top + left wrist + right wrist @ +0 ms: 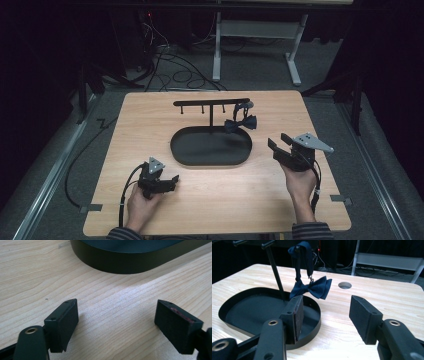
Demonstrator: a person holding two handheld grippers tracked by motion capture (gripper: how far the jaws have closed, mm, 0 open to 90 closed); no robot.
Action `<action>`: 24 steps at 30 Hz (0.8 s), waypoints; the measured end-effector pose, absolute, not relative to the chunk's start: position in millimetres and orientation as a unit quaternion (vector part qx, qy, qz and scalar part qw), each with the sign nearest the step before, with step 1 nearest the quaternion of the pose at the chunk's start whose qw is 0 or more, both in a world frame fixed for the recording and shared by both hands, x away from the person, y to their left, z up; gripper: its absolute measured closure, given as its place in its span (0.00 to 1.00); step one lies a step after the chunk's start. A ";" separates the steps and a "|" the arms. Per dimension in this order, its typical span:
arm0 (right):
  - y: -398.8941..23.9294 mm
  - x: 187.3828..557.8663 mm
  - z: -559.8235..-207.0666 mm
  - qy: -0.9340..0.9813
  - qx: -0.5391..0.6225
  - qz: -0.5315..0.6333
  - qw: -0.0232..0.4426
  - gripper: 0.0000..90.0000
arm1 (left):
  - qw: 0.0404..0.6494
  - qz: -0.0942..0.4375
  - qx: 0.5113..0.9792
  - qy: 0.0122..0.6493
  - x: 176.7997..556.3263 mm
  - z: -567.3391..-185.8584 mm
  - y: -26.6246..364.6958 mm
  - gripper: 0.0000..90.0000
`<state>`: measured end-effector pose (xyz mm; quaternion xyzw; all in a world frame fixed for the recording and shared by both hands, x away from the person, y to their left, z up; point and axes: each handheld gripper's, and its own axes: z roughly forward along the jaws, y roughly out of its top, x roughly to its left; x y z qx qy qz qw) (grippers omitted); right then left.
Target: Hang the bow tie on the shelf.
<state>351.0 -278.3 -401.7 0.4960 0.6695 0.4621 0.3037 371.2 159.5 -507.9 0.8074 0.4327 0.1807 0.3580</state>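
Note:
A dark blue bow tie [240, 123] [312, 289] hangs by its strap from the right end of a black T-shaped rack [212, 103], just above the rim of the rack's black oval tray [211, 147] [244, 310]. My right gripper [279, 143] [325, 315] is open and empty, held right of the tray and aimed at the bow tie, which hangs a short way beyond the jaws. My left gripper [172, 179] [116, 323] rests low at the front left, open and empty, with the tray's wall [120, 262] ahead of it.
The rack's hooks left of the bow tie are bare. A round hole [344, 285] is cut in the wooden table [150, 120] beyond the bow tie. Cables trail from both grippers toward the front edge. A desk frame [255, 45] and floor cables lie beyond the table.

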 end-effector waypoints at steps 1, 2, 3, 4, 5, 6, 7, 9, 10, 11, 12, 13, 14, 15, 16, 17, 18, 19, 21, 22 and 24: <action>-278.6 350.3 -402.4 0.669 0.498 0.462 0.302 0.52 | 0.358 0.181 0.807 0.433 371.2 -507.9 159.5 0.22; -279.1 349.6 -402.9 0.669 0.498 0.462 0.302 0.52 | 0.358 0.181 0.807 0.433 371.2 -507.9 159.5 0.22; -279.2 348.6 -403.3 0.668 0.499 0.463 0.302 0.52 | 0.358 0.181 0.807 0.433 371.2 -507.9 159.5 0.22; -279.6 347.6 -403.6 0.667 0.499 0.463 0.302 0.52 | 0.358 0.181 0.808 0.433 371.2 -507.9 159.5 0.22; -280.0 346.4 -403.9 0.667 0.499 0.464 0.302 0.52 | 0.358 0.181 0.807 0.433 371.2 -507.9 159.5 0.22; -280.5 345.4 -404.4 0.667 0.498 0.466 0.302 0.52 | 0.358 0.181 0.807 0.433 371.2 -507.9 159.5 0.22; -280.8 344.3 -404.6 0.666 0.498 0.466 0.301 0.52 | 0.358 0.181 0.807 0.433 371.2 -507.9 159.5 0.22; -281.5 342.4 -405.5 0.665 0.500 0.467 0.300 0.52 | 0.358 0.181 0.807 0.433 371.2 -507.9 159.4 0.22; -281.7 341.5 -406.0 0.665 0.501 0.466 0.299 0.52 | 0.358 0.181 0.807 0.433 371.2 -507.9 159.5 0.22; -282.1 340.7 -406.5 0.665 0.501 0.466 0.299 0.52 | 0.358 0.181 0.807 0.433 371.2 -507.9 159.4 0.22; -282.1 339.5 -406.8 0.664 0.502 0.467 0.297 0.52 | 0.358 0.181 0.807 0.433 371.2 -507.9 159.5 0.22; -282.5 338.5 -407.2 0.665 0.501 0.467 0.298 0.52 | 0.358 0.181 0.807 0.433 371.2 -507.9 159.5 0.22; -282.6 337.6 -407.4 0.665 0.500 0.467 0.299 0.52 | 0.358 0.181 0.807 0.433 371.2 -507.9 159.5 0.22; -282.7 336.5 -407.6 0.665 0.501 0.468 0.298 0.52 | 0.358 0.181 0.807 0.433 371.2 -507.9 159.5 0.22; -282.9 335.6 -407.8 0.664 0.500 0.468 0.298 0.52 | 0.358 0.181 0.807 0.433 371.2 -507.9 159.5 0.22; -282.9 334.4 -408.0 0.663 0.502 0.469 0.297 0.52 | 0.358 0.181 0.807 0.433 371.2 -507.9 159.5 0.22; -283.3 333.7 -408.3 0.663 0.501 0.469 0.299 0.52 | 0.358 0.181 0.807 0.433 371.2 -507.9 159.5 0.22; -283.6 333.0 -408.8 0.663 0.501 0.470 0.298 0.52 | 0.358 0.181 0.807 0.433 371.2 -507.9 159.5 0.22; -283.6 331.9 -410.0 0.663 0.503 0.470 0.295 0.52 | 0.358 0.181 0.807 0.433 371.2 -507.9 159.5 0.22; -283.6 331.6 -410.7 0.664 0.502 0.469 0.295 0.52 | 0.358 0.181 0.807 0.433 371.2 -507.9 159.5 0.22; -283.2 330.4 -411.7 0.663 0.503 0.470 0.293 0.53 | 0.358 0.181 0.807 0.433 371.2 -507.9 159.5 0.22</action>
